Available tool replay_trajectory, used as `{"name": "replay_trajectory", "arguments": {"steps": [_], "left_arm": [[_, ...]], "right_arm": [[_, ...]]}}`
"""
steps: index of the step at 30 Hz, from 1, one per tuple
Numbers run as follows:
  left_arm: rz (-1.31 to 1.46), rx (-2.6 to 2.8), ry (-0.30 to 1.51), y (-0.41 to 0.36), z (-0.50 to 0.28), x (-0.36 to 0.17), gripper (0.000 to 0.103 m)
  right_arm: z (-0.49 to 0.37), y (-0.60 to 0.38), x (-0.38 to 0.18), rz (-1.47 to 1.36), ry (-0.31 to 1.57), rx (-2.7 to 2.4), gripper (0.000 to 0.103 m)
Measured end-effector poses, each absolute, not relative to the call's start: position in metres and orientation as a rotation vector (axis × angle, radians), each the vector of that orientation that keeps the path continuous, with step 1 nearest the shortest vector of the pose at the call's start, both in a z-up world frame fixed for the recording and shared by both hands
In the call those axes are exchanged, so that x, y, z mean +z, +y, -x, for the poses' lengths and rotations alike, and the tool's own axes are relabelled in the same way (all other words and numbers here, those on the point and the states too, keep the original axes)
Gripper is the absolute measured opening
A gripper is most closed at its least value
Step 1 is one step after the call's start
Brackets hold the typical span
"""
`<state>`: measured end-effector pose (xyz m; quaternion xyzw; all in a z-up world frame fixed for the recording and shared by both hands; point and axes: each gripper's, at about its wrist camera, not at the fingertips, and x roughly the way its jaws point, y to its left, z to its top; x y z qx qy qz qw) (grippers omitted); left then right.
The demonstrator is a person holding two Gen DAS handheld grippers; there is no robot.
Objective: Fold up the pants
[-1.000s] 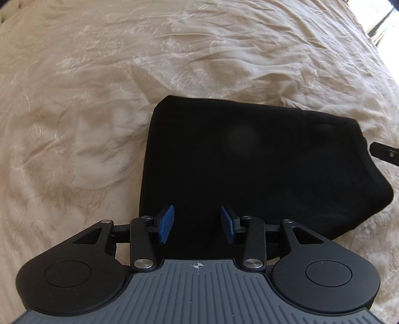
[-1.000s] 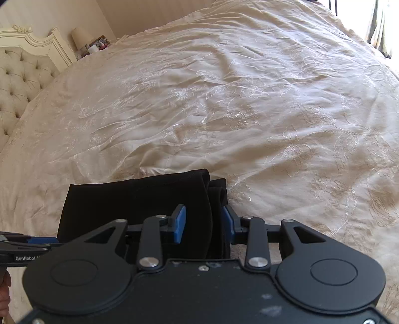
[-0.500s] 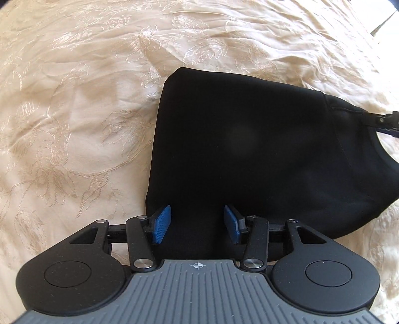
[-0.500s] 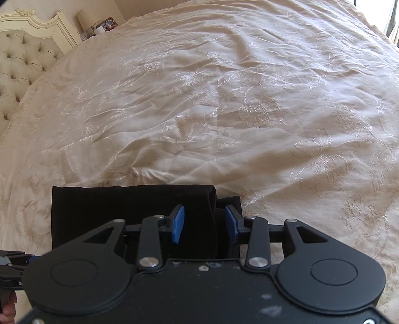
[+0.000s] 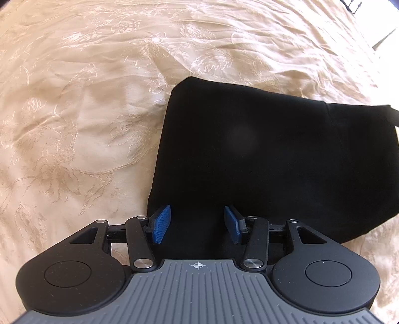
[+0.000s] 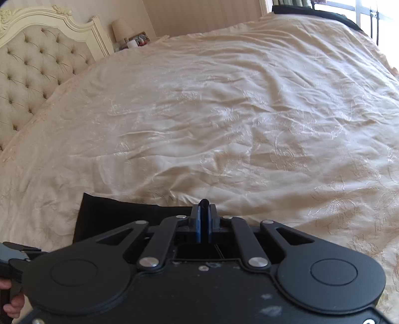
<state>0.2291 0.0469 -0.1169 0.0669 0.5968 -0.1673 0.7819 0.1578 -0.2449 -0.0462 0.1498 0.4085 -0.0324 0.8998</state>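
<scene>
Black folded pants (image 5: 261, 154) lie on a cream bedspread (image 5: 74, 124). My left gripper (image 5: 197, 224) points steeply down over their near left corner. Its blue pads (image 5: 160, 223) stand apart and open, with the fabric lying below them and not pinched. In the right wrist view the pants (image 6: 112, 211) show only as a dark strip behind the tool. My right gripper (image 6: 203, 216) has its jaws closing, pads nearly together, with a small fold of black fabric (image 6: 204, 201) pinched between them. In the left wrist view the pants' far right corner (image 5: 391, 111) is pulled up into a point.
The wrinkled bedspread (image 6: 224, 112) stretches far ahead and to both sides. A tufted headboard (image 6: 32, 67) stands at the back left, with a lamp (image 6: 121, 28) beside it. A window (image 6: 374, 15) is at the back right. A hand (image 6: 10, 304) holds the left tool (image 6: 15, 254).
The right jaws have closed on the pants' edge, and that gripper has risen and tipped up toward the headboard. The left jaws widened a little early on and then kept still.
</scene>
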Motion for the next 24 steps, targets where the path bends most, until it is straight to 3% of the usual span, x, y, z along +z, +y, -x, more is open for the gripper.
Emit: {"name": "replay_trajectory", "arguments": {"steps": [10,14,16,18,24], "left_arm": [[-0.156,-0.386,1.175,0.032,-0.262,-0.085,0.047],[-0.219,-0.412,1.177,0.012,-0.273,-0.099,0.047],[-0.289,-0.402,1.226,0.000,-0.275,-0.119,0.048],[-0.315,-0.401,1.237,-0.005,-0.276,-0.132,0.048],[-0.247,-0.399,1.237,0.010,-0.276,-0.116,0.049]], "right_arm": [[-0.131,-0.273,-0.092,-0.402,0.976,-0.306,0.003],[-0.118,-0.272,-0.076,-0.431,0.930,-0.319,0.013],[-0.107,-0.268,-0.070,-0.461,0.917,-0.316,0.022],[-0.099,-0.264,-0.068,-0.482,0.912,-0.310,0.038],[-0.105,-0.259,-0.087,-0.514,0.984,-0.296,0.040]]}}
